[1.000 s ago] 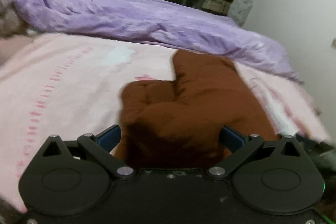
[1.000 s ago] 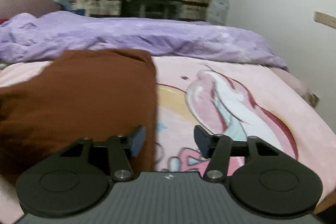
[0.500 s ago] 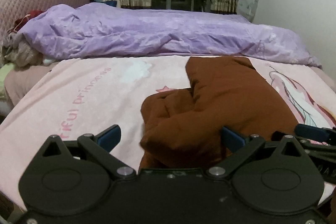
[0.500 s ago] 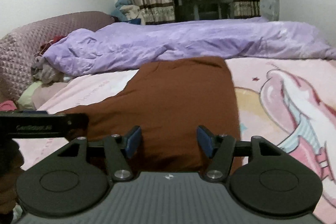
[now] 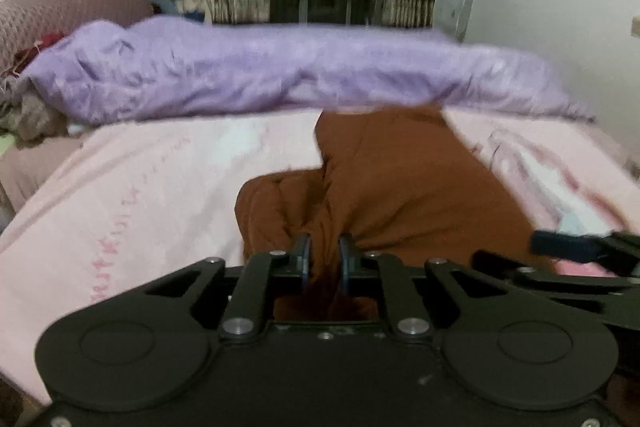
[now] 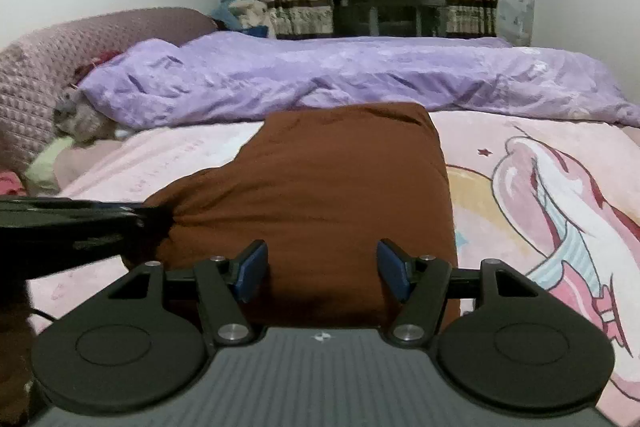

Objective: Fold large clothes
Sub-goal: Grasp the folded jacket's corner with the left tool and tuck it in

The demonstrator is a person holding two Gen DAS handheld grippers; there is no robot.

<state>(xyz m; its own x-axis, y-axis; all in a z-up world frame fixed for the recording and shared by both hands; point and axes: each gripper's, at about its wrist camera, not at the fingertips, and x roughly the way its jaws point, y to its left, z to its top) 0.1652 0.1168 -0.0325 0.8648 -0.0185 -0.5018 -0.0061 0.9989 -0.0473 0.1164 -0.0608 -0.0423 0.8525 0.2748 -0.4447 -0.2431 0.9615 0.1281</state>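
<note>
Left gripper (image 5: 323,255) pinches the garment's (image 6: 320,187) near edge — an anchor for lifting the fold. Right gripper (image 6: 322,267) gapes empty over the cloth, ready to grab.

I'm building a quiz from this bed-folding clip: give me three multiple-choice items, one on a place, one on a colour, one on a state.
1. Where does the garment lie?
A. on the pink blanket
B. on the floor
C. on top of the purple duvet

2. What colour is the garment?
A. grey
B. brown
C. white

3. How is the left tool?
A. wide open above the cloth
B. out of view
C. shut on a bunch of the garment

Answers:
1 A, the pink blanket shows around it, with the duvet behind.
2 B, it is plain brown in both views.
3 C, the blue pads pinch brown cloth; the right tool is open.
</note>
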